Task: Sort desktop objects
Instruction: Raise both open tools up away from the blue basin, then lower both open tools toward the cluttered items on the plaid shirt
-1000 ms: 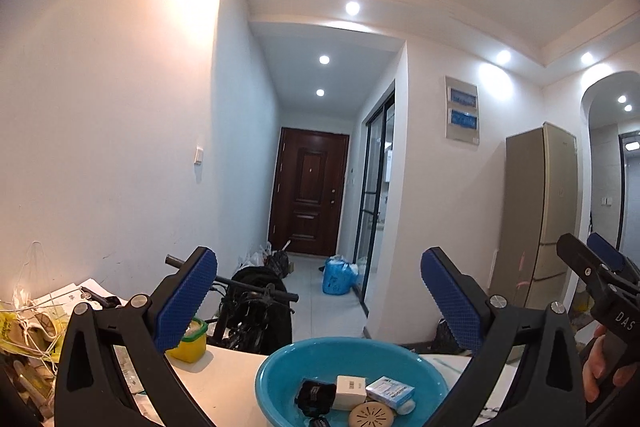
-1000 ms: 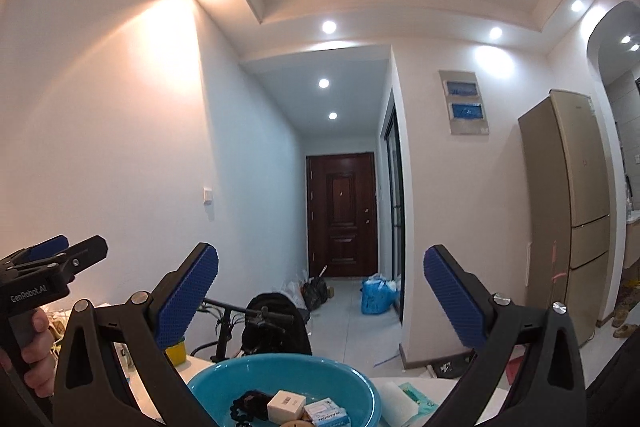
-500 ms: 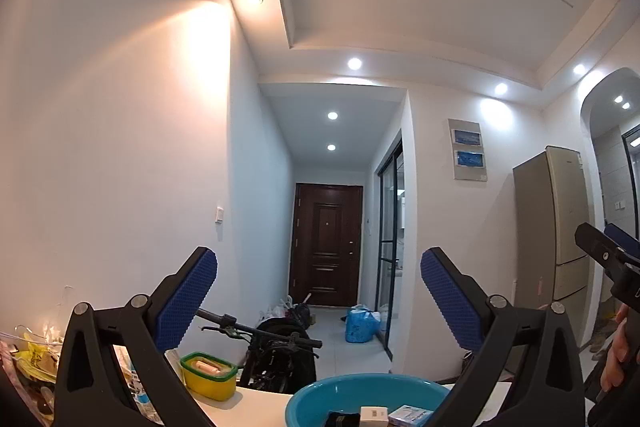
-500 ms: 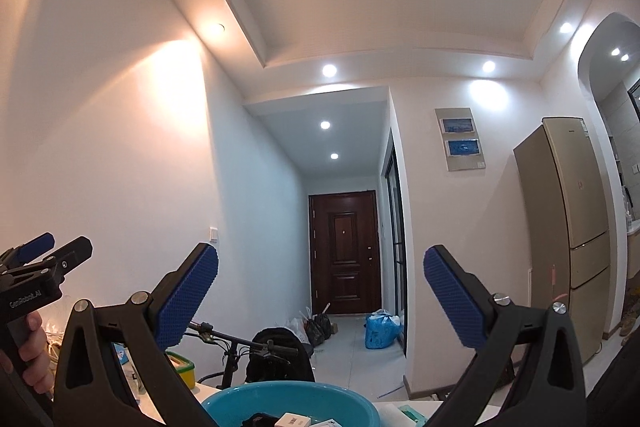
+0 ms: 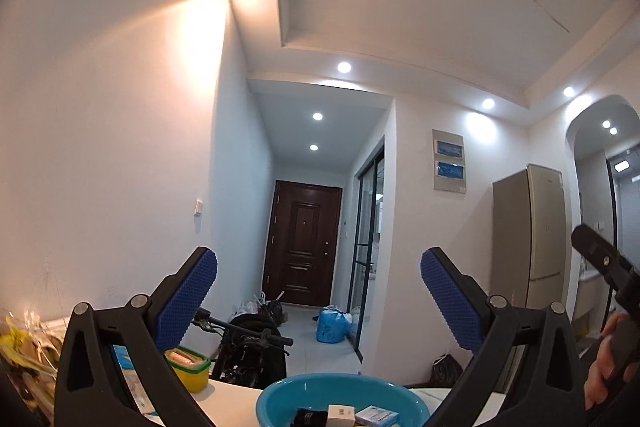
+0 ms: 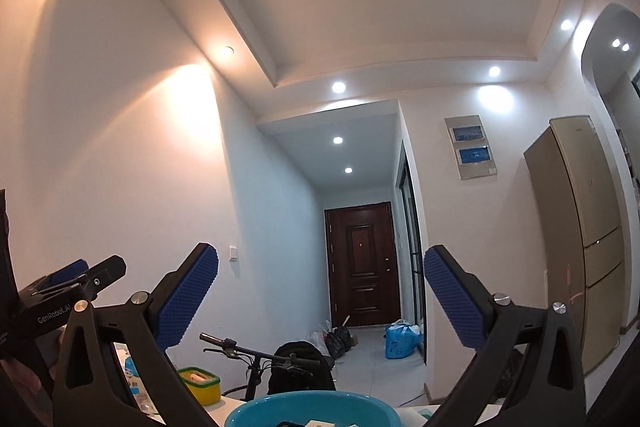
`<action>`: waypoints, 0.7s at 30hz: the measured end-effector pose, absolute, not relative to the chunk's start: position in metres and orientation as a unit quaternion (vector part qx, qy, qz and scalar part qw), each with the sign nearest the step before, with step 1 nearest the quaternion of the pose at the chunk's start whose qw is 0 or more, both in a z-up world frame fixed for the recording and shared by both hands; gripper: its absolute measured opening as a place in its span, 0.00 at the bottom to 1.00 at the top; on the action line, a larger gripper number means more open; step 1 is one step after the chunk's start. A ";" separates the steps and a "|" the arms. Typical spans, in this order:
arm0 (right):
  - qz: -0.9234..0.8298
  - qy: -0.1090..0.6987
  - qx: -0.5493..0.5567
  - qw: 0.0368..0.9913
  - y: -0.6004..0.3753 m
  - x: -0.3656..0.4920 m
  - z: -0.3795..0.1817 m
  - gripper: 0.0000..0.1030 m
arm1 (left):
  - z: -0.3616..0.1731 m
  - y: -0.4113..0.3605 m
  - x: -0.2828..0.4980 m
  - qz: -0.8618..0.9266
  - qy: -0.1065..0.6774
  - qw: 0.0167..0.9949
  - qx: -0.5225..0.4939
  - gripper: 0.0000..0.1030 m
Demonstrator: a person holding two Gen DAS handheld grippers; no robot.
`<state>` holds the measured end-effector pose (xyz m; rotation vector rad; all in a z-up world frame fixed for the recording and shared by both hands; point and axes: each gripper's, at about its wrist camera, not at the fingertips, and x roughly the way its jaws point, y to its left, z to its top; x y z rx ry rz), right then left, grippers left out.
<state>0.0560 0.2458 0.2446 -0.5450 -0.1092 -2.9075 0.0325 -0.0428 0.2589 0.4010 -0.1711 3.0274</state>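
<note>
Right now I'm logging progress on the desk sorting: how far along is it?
Done: a few small boxes and a black item lie in the teal basin. In hand: nothing; the left gripper and right gripper are both open, empty and aimed up at the room. Left: the yellow container and clutter at the table's left edge.

Dark brown door [image 5: 302, 243] at frame centre, a black bicycle [image 5: 248, 343] lower centre, blue bag [image 5: 334, 323] beside it, beige fridge [image 5: 530, 239] at right.
</note>
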 end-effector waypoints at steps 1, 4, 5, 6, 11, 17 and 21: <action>-0.978 -0.032 -0.187 0.088 0.245 0.062 0.247 1.00 | 0.259 -0.043 0.036 0.989 -0.053 0.040 0.134 1.00; -0.977 -0.022 -0.199 0.073 0.246 0.081 0.249 1.00 | 0.261 -0.042 0.049 0.988 -0.054 0.014 0.141 1.00; -0.977 -0.019 -0.202 0.069 0.247 0.087 0.249 1.00 | 0.260 -0.042 0.052 0.989 -0.053 0.007 0.140 1.00; -0.976 -0.015 -0.204 0.067 0.247 0.093 0.249 1.00 | 0.260 -0.043 0.055 0.989 -0.055 0.009 0.138 1.00; -0.979 0.012 -0.196 0.047 0.247 0.109 0.245 1.00 | 0.256 -0.039 0.063 0.992 -0.044 0.020 0.113 1.00; -0.989 0.001 -0.138 0.054 0.252 0.092 0.231 1.00 | 0.242 -0.030 0.080 0.992 -0.043 0.051 0.109 1.00; -0.994 -0.017 -0.077 0.079 0.256 0.075 0.211 1.00 | 0.228 -0.019 0.084 0.995 -0.029 0.038 0.092 1.00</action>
